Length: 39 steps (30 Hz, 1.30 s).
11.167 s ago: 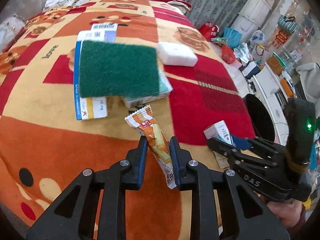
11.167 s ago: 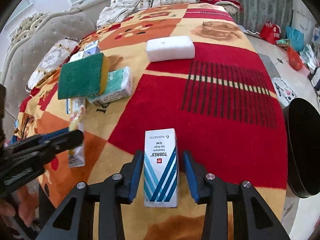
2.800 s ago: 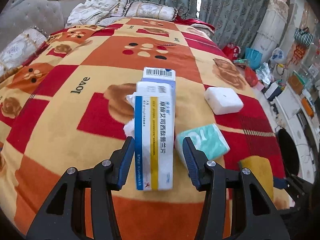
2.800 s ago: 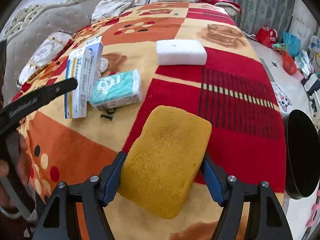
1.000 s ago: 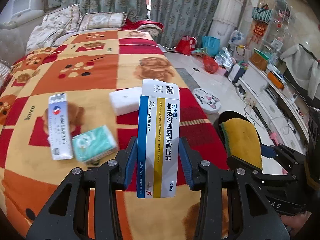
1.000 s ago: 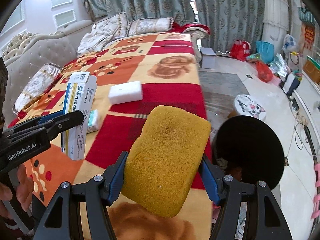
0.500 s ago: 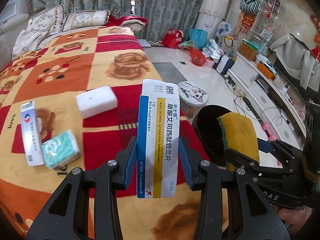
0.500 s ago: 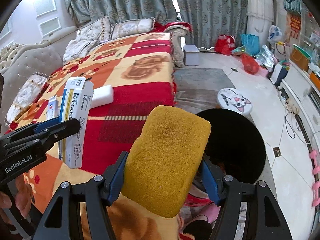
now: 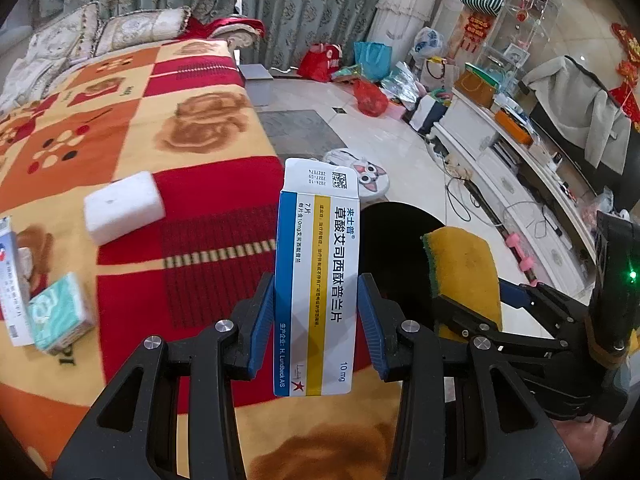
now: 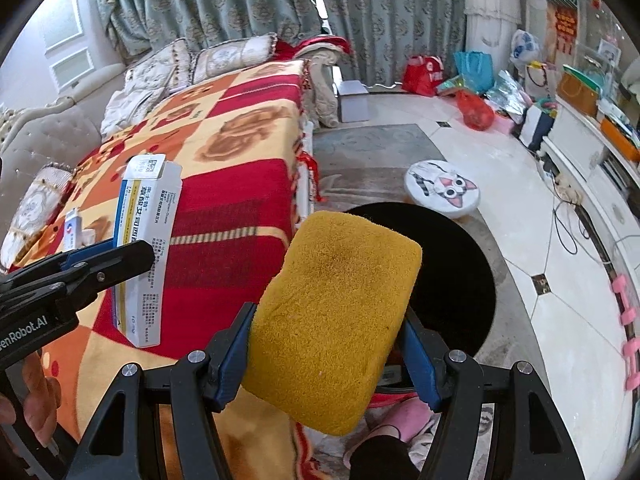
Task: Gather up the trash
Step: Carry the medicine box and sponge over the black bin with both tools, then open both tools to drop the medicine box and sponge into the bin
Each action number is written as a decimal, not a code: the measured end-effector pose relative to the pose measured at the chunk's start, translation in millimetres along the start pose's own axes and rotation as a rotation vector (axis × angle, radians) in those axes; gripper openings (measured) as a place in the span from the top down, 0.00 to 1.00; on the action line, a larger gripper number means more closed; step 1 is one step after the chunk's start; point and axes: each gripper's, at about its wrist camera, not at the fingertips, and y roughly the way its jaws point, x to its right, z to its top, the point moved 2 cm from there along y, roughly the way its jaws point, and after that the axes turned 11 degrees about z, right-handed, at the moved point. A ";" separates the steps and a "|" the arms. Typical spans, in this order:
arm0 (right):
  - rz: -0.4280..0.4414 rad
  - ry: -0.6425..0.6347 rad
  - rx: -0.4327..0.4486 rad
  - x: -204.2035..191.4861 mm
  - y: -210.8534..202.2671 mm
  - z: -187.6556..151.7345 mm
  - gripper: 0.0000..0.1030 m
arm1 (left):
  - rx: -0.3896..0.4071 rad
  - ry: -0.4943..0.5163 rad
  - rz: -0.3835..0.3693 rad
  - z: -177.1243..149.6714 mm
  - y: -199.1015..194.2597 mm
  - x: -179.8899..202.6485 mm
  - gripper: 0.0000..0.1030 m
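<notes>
you're in the carry-and-drop step — both hands are loaded and the black bin [image 10: 448, 276] sits on the floor just past the edge of the blanket [image 9: 208, 248]. your left gripper [image 9: 316, 320] is clamped on an upright medicine box [image 9: 316, 280], and your right gripper [image 10: 328, 340] is clamped on a yellow sponge [image 10: 332, 312] held over the near side of the bin. next, judging from this, you need each load clear over the bin's mouth before you let the jaws part — the box looks to be above the blanket edge rather than the bin.

the left view shows what's left on the blanket: a white block [image 9: 124, 212], a teal pack [image 9: 60, 312] and another box [image 9: 12, 280] at the left edge. the right view shows the bin's full round mouth, which the left view half hides behind the box and sponge.
</notes>
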 end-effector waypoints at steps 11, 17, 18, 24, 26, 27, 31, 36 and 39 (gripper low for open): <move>-0.015 0.066 -0.009 39.3 5.7 -0.8 0.36 | -0.035 0.015 -0.032 11.0 24.9 31.0 0.62; -0.020 0.088 -0.017 56.0 10.2 -0.3 0.36 | -0.048 0.010 -0.056 19.4 38.0 43.4 0.62; -0.023 0.092 -0.018 58.5 11.0 -0.5 0.36 | -0.051 0.007 -0.062 21.0 40.3 44.9 0.62; -0.027 0.114 -0.024 73.2 15.5 -0.3 0.36 | -0.068 0.002 -0.088 28.2 52.6 53.7 0.62; -0.030 0.118 -0.028 77.4 17.5 -0.2 0.36 | -0.070 0.007 -0.091 29.2 56.1 57.4 0.62; -0.031 0.121 -0.030 79.4 18.2 -0.9 0.36 | -0.071 0.008 -0.093 28.8 57.0 59.7 0.62; -0.032 0.131 -0.037 84.4 22.1 -1.6 0.36 | -0.078 0.011 -0.104 29.4 62.0 64.6 0.62; -0.032 0.136 -0.040 88.4 25.9 -0.2 0.35 | -0.085 0.011 -0.118 31.3 67.3 68.6 0.62; -0.040 0.139 -0.038 90.2 26.5 0.2 0.33 | -0.078 0.006 -0.130 33.0 68.3 69.7 0.61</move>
